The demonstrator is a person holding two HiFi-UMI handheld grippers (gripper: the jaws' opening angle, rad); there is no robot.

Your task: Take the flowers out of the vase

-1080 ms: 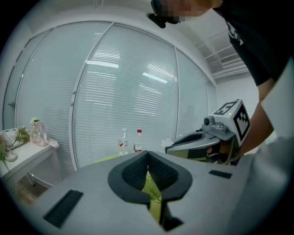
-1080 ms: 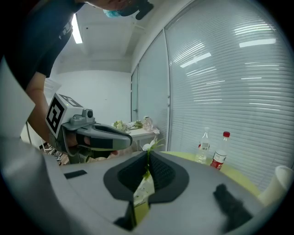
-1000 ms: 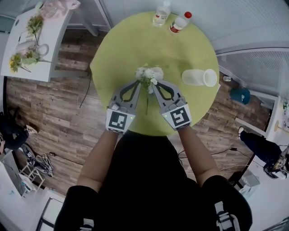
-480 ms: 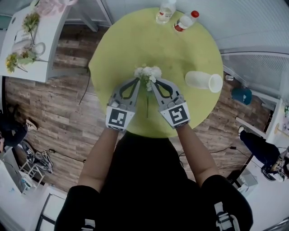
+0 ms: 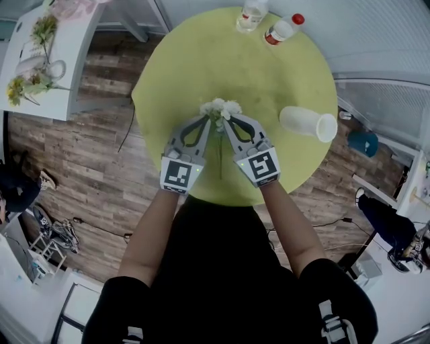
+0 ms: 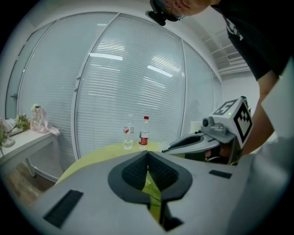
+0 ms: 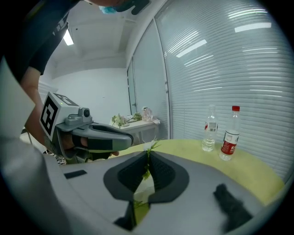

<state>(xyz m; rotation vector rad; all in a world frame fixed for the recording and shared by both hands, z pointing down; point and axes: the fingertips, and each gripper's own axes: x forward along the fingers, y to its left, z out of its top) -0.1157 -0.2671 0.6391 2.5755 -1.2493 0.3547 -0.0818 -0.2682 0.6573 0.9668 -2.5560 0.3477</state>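
A small bunch of white flowers (image 5: 220, 109) with a long green stem (image 5: 220, 154) hangs over the round green table (image 5: 201, 60). My right gripper (image 5: 224, 122) is shut on the stem just under the blooms; in the right gripper view the stem and leaves (image 7: 151, 146) stick up between the pads of that gripper (image 7: 148, 156). My left gripper (image 5: 207, 121) meets the bunch from the left, its jaws (image 6: 147, 153) shut with nothing seen between them. The clear vase (image 5: 308, 123) lies on its side to the right, empty.
Two plastic bottles (image 5: 250, 15) (image 5: 282, 29) stand at the table's far edge. A white side table (image 5: 40, 60) with more flowers is at the far left. Wooden floor surrounds the table; a person's legs show at the right edge.
Both grippers have sunk a little toward the table with the flowers between them. The grip looks the same.
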